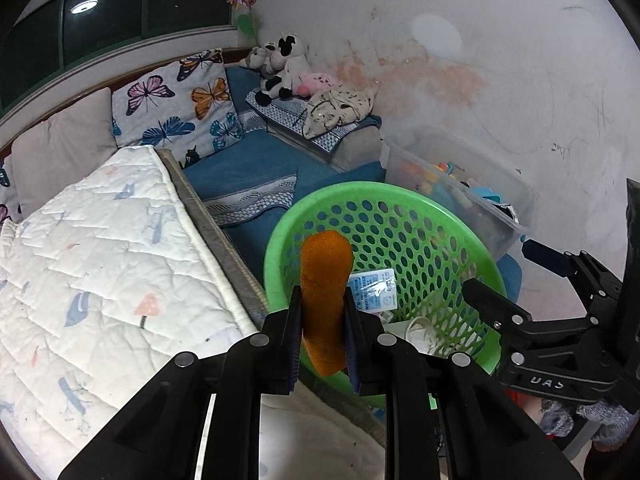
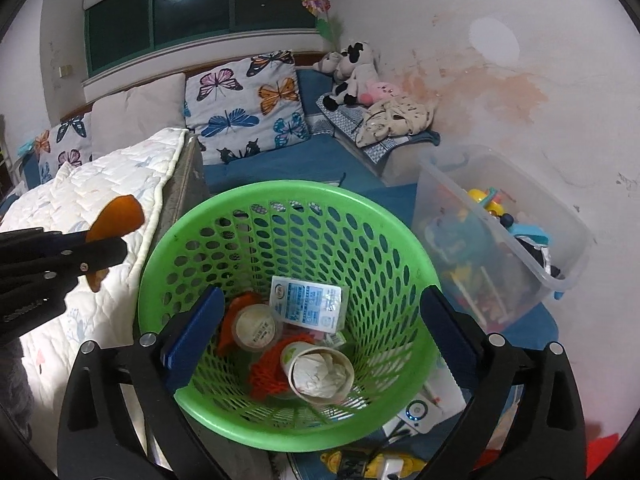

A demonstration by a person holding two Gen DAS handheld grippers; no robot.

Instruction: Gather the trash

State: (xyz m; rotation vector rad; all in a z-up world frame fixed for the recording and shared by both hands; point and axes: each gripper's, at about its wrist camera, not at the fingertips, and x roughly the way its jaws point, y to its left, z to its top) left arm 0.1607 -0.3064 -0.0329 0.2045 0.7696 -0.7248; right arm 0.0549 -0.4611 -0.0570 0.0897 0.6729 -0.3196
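My left gripper (image 1: 322, 300) is shut on an orange peel-like scrap (image 1: 326, 280) and holds it upright at the near left rim of the green perforated basket (image 1: 404, 196). It also shows in the right wrist view (image 2: 100, 252), left of the basket (image 2: 288, 196), with the scrap (image 2: 120, 216) sticking out. My right gripper (image 2: 320, 308) is open, its fingers on either side of the basket, above it. Inside lie a white printed packet (image 2: 308, 304), a paper cup with crumpled tissue (image 2: 320, 372), a lidded cup (image 2: 256, 328) and orange netting (image 2: 268, 372). The right gripper (image 1: 504, 276) shows beside the basket.
A white quilted mattress (image 1: 100, 260) lies left of the basket. A blue sofa (image 1: 248, 168) with butterfly cushions (image 2: 244, 104) and plush toys (image 2: 352, 72) is behind. A clear plastic toy bin (image 2: 500, 232) stands right of the basket by the stained wall. Small items (image 2: 412, 416) lie on the floor below.
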